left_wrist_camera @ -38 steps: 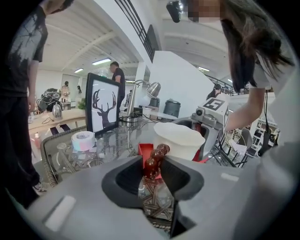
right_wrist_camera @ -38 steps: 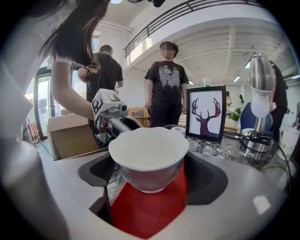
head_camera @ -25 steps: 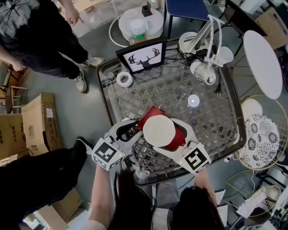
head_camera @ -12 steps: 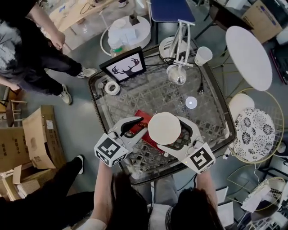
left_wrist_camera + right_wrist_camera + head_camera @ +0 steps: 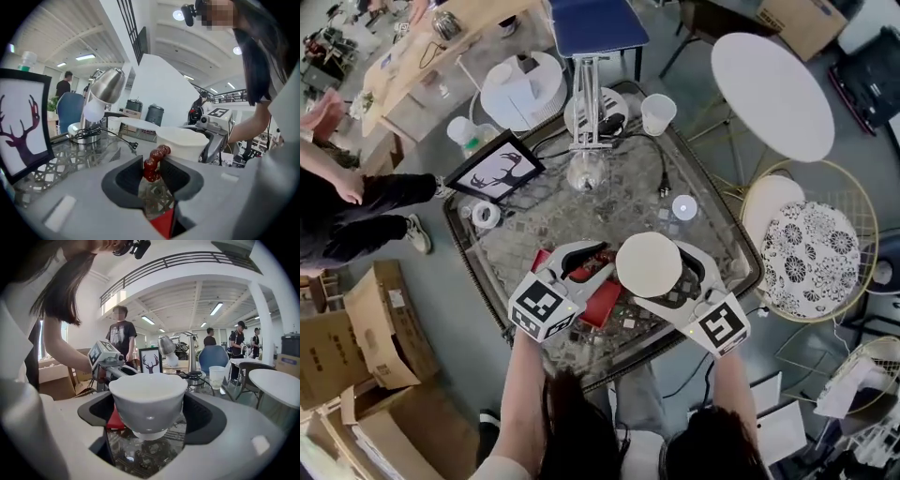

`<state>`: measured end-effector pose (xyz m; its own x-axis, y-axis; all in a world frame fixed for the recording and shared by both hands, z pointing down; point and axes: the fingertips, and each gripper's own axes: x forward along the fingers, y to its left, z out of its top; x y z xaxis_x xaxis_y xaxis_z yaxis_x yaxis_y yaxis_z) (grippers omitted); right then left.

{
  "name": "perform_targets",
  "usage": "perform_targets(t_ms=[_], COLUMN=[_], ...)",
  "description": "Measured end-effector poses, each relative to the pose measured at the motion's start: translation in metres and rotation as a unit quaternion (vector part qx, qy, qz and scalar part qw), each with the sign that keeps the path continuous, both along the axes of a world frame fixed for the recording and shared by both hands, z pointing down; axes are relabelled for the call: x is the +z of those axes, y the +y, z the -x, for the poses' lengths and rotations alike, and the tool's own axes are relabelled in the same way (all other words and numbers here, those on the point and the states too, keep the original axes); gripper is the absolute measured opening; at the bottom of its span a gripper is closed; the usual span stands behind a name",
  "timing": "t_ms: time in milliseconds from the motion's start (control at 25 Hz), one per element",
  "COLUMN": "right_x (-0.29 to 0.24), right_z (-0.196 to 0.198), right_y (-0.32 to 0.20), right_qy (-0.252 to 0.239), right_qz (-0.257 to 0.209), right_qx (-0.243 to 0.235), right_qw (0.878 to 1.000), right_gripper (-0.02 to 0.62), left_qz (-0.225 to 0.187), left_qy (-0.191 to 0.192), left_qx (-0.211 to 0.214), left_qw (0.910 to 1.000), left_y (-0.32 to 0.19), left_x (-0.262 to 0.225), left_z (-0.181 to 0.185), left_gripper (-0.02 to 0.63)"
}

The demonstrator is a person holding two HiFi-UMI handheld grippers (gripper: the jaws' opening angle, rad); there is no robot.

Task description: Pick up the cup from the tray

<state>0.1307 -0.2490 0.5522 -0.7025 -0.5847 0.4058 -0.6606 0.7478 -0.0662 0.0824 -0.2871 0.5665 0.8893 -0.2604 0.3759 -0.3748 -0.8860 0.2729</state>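
A white cup is held up above the glass table, with my right gripper shut on its sides. In the right gripper view the cup fills the space between the jaws, and its foot hangs above the glass. The red tray lies flat on the table, just left of the cup and under my left gripper. In the left gripper view, the left gripper is shut on a string of dark red beads. A red corner of the tray shows below the jaws.
On the table stand a framed deer picture, a tape roll, a metal desk lamp with its cable, a paper cup and a small white puck. A round white table and patterned seat stand right; cardboard boxes stand left.
The cup, held in my right gripper throughout, has moved from over the red tray to its right side. The head view has swung, so the table looks turned.
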Motion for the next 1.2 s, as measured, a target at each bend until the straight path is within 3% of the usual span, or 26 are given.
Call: perform_targets(t_ms=[280,560,1200], right_x=[0.033,0.051,0.058], right_z=[-0.031,-0.028,-0.028], right_y=[-0.007,-0.006,-0.003], right_qy=[-0.001,0.023,0.051], right_qz=[0.024,0.035,0.036], right_qx=[0.032,0.024,0.023], right_qw=[0.999,0.999,0.998], right_gripper=[0.479,0.479,0.480], left_qz=[0.001,0.003,-0.030], left_qy=[-0.040,-0.069,-0.081], left_qx=[0.034,0.029,0.017], left_qw=[0.9986,0.9972,0.9961], left_y=[-0.011,-0.008,-0.012], left_x=[0.030,0.051,0.052], left_z=[-0.033,-0.030,-0.030], left_gripper=[0.120,0.119,0.121])
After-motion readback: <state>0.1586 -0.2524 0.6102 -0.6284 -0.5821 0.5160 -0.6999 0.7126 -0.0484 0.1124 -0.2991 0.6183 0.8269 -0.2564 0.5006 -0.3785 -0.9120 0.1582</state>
